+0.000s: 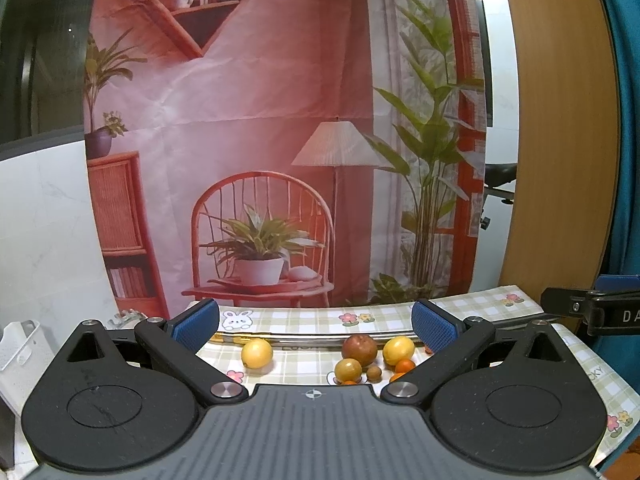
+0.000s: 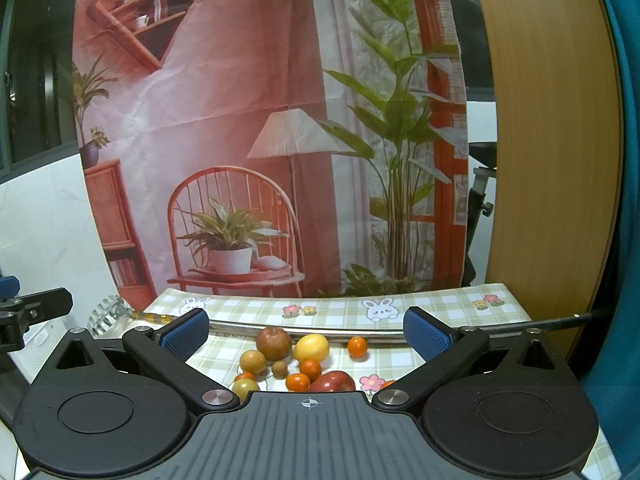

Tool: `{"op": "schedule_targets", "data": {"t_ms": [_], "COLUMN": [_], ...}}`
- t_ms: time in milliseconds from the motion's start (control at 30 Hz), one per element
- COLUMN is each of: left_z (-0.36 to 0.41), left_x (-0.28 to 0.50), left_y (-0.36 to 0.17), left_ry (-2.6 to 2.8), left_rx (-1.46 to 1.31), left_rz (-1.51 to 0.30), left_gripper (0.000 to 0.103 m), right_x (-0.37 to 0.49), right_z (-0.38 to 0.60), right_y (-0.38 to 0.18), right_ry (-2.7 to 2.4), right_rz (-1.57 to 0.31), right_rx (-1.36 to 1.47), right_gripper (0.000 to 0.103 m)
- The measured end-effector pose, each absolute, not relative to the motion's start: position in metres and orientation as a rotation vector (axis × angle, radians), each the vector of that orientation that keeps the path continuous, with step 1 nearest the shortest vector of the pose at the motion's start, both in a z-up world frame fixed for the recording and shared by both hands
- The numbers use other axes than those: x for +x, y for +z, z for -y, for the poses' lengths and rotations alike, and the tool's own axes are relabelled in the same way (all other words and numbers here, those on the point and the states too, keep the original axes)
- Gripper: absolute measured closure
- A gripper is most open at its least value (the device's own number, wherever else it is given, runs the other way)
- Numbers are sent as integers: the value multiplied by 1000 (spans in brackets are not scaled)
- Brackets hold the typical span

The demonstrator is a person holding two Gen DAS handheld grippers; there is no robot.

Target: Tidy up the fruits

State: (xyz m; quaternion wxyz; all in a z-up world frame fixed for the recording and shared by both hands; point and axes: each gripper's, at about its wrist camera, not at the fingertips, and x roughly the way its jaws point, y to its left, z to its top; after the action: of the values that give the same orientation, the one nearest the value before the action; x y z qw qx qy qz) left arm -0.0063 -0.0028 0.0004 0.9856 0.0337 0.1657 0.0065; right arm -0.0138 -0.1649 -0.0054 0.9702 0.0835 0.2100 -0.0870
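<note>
Both claws, left claw (image 1: 315,326) and right claw (image 2: 306,328), hang level, released, above scattered fruits (image 2: 298,360).

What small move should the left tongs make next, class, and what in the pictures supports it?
Probably ease the left tongs forward and down toward the lone round yellow lemon. Both tongs are open and empty, and that lemon sits apart from the cluster around the dark red round fruit on the checked tablecloth, so it looks easiest to grasp cleanly.
</note>
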Motion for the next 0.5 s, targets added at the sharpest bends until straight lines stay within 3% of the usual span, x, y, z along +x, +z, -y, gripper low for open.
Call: {"op": "schedule_targets", "data": {"t_ms": [500], "left_z": [1], "left_x": [-6], "left_y": [-1], "left_ry": [20], "left_rx": [62], "left_rz": [-334], "left_gripper": [0], "right_x": [-14], "right_z": [165], "right_y": [-5], "right_ry": [-176], "right_rz": [-425], "right_rx": [167], "right_gripper": [0]}}
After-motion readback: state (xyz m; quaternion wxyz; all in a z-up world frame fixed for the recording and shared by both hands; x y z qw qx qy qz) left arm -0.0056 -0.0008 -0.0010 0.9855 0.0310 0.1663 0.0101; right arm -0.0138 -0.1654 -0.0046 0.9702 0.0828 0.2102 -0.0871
